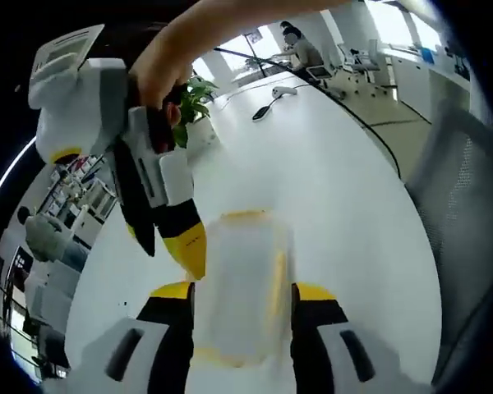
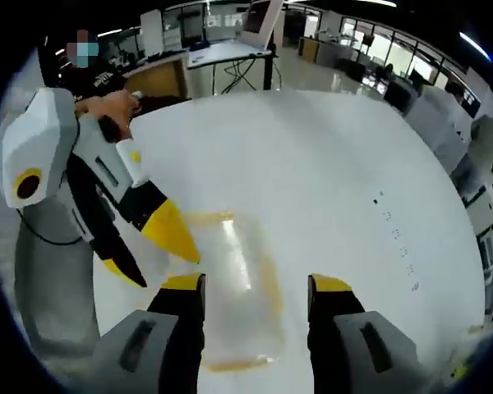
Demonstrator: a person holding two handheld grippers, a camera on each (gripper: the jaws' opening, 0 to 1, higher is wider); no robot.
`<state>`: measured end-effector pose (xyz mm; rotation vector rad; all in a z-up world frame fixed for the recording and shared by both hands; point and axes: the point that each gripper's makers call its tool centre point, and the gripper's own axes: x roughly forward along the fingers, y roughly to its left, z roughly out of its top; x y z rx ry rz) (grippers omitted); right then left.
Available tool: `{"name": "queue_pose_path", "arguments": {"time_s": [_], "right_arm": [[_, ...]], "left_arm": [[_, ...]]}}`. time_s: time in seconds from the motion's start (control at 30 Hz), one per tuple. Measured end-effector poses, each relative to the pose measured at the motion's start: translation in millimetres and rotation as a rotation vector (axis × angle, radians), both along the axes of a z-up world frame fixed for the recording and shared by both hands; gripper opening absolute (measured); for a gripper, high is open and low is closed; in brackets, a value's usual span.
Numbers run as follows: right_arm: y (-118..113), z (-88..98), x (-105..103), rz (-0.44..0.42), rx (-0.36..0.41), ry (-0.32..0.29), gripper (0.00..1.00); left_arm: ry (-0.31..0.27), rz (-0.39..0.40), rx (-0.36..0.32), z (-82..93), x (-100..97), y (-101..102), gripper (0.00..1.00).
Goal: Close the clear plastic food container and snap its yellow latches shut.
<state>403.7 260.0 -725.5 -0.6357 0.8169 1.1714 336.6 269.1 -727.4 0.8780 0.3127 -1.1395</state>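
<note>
Container (image 1: 242, 283) of clear plastic is lying on the white table (image 1: 337, 189), blurred in both views, its yellow latches (image 1: 277, 283) showing as soft yellow bands along its edges; in the left gripper view it is sitting between the left gripper's (image 1: 242, 295) two yellow-tipped jaws, which are standing apart on either side of it; whether they are touching its sides is too blurred to tell. In that same view the right gripper (image 1: 177, 246) is reaching down from the upper left, a hand (image 1: 160, 70) wrapping its handle, its yellow tips lying just beside the container's left edge; whether those tips are together or parted I cannot tell from here.

In the right gripper view the container (image 2: 230, 287) is lying between the right gripper's (image 2: 255, 287) own jaws, which are standing wide apart with the box in the gap; the left gripper (image 2: 152, 246) is coming in from the left, its yellow tips pointing at the container's near-left corner. A potted plant (image 1: 193, 103) is standing farther back on the table; a grey mesh chair (image 1: 468, 205) is sitting at the table's right edge.
</note>
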Motion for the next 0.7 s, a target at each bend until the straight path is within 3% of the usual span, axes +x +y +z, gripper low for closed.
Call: {"name": "queue_pose_path", "arguments": {"time_s": [0.2,0.47,0.6,0.7], "right_arm": [[-16.3,6.3,-9.2,-0.002,0.012,-0.037,0.55],[-39.2,-1.4,-36.3,0.074,-0.065,-0.049,0.63],[-49.3,-18.0,-42.0,0.071,-0.097,-0.028,0.7],[-55.2,-30.7,-47.1,0.082,-0.128,-0.006,0.75]], "left_arm": [[0.018,0.01,-0.005,11.6,8.5,16.9,0.63],[0.043,-0.013,0.031,15.2,29.4,29.3,0.79],[0.104,-0.062,0.082,4.8,31.1,26.1,0.87],[0.133,-0.095,0.121,-8.6,32.5,24.2,0.86]]}}
